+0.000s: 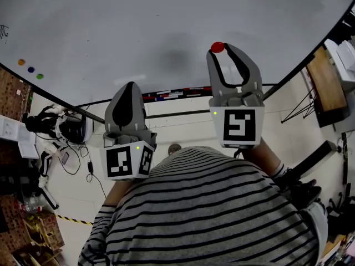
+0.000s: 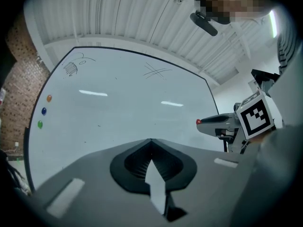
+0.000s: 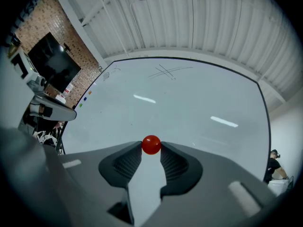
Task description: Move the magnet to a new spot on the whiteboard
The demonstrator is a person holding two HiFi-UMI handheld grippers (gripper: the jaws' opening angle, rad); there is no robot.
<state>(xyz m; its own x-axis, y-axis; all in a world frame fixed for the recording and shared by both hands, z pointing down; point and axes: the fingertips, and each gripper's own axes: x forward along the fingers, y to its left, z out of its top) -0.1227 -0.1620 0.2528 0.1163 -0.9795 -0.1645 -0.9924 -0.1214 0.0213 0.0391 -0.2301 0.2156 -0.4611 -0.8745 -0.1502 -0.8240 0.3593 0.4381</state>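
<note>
A round red magnet [image 3: 151, 144] sits pinched between the tips of my right gripper [image 3: 151, 146], whose jaws press on both its sides. In the head view the red magnet [image 1: 217, 47] shows at the tip of the right gripper [image 1: 219, 50], held up in front of the whiteboard [image 1: 166, 26]; whether it touches the board I cannot tell. My left gripper [image 1: 130, 87] hangs lower and to the left, below the board's bottom edge, jaws shut with nothing between them. In the left gripper view, the red magnet [image 2: 199, 122] shows at the right gripper's tip.
Three small magnets, orange [image 1: 21, 62], blue [image 1: 30, 69] and green [image 1: 39, 76], sit at the whiteboard's left edge. Markers lie on the tray [image 1: 172, 95] under the board. A wooden table [image 1: 324, 82] stands at the right, cables and gear [image 1: 55, 129] at the left.
</note>
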